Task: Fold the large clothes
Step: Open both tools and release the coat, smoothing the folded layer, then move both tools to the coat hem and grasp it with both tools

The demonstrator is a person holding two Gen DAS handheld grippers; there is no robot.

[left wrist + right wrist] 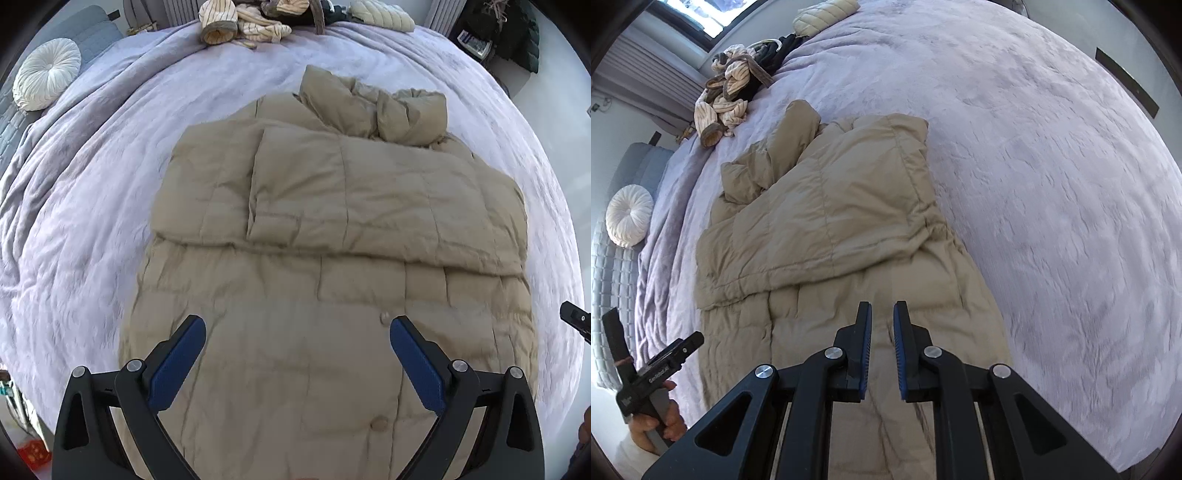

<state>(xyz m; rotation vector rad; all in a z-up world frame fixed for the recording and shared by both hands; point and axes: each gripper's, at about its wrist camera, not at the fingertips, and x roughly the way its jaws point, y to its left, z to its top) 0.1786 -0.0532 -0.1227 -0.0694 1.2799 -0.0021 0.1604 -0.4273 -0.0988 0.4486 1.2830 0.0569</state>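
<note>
A beige quilted puffer coat (332,221) lies flat on the bed, its sleeves folded across the chest and its collar bunched at the far end. My left gripper (297,325) hovers over the coat's lower half, jaws wide open and holding nothing. In the right wrist view the same coat (831,206) stretches away from me. My right gripper (882,306) hangs above its near hem, jaws almost together with nothing between them. The left gripper (653,373) shows at the lower left there, held by a hand. A tip of the right gripper (576,317) shows at the right edge.
A lavender plush bed cover (92,221) (1052,184) lies under the coat. A heap of striped clothes (240,22) (727,99) and a cream pillow (382,14) sit at the far edge. A round white cushion (46,79) rests on the left.
</note>
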